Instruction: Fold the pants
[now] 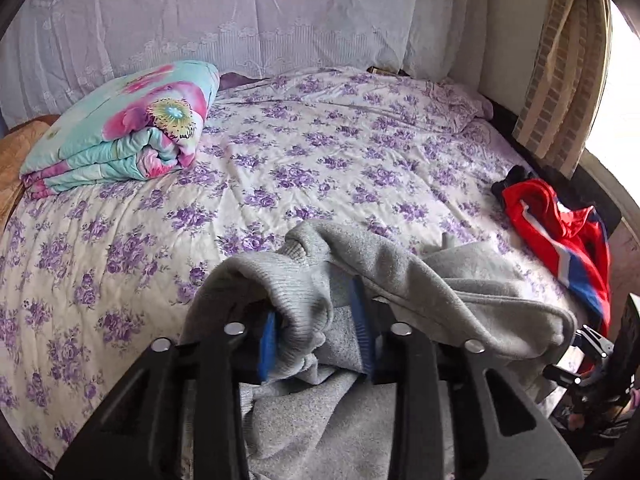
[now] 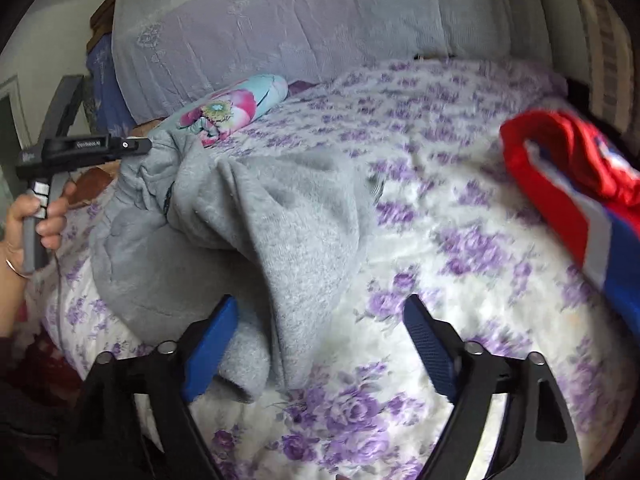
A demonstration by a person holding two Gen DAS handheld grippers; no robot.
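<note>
Bunched grey fleece pants [image 1: 320, 280] cover the left gripper's blue pads [image 1: 267, 344], hiding whether they pinch the cloth. In the right wrist view, motion blur smears the red-and-blue striped garment [image 2: 576, 184], which the frame edge cuts off.

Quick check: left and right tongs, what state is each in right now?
Left tongs: closed on the ribbed edge of the grey sweatpants.
Right tongs: open; grey fabric lies against one pad, not clamped.

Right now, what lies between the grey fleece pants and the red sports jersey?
Only bare purple-flowered bedsheet separates grey fleece pants from red sports jersey, shown in right wrist view.
</note>
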